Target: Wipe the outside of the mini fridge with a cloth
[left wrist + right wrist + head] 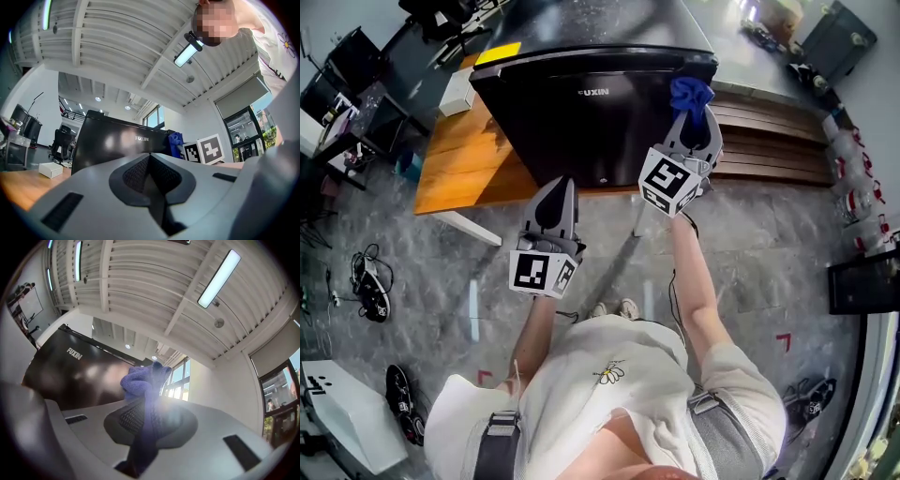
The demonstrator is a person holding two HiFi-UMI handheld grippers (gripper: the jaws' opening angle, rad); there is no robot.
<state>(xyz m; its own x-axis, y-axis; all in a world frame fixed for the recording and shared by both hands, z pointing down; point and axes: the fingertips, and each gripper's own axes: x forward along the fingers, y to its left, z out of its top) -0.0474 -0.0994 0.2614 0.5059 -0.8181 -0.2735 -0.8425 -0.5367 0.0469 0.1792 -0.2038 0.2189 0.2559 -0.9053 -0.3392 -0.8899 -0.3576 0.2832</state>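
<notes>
A black mini fridge (591,103) stands on a wooden platform, its glossy door facing me. My right gripper (697,117) is shut on a blue cloth (691,95) held against the door's upper right corner. From the right gripper view the cloth (143,380) bunches out between the closed jaws beside the fridge (70,376). My left gripper (556,199) hangs lower, in front of the door's bottom edge, shut with nothing in it. Its own view shows the fridge (117,143), the cloth (176,142) and the right gripper's marker cube (204,149) ahead.
The wooden platform (464,159) ends in an edge at the left. Slatted wooden steps (769,141) run to the right of the fridge. Desks with equipment (356,84) stand at the far left; shoes (375,291) lie on the grey floor.
</notes>
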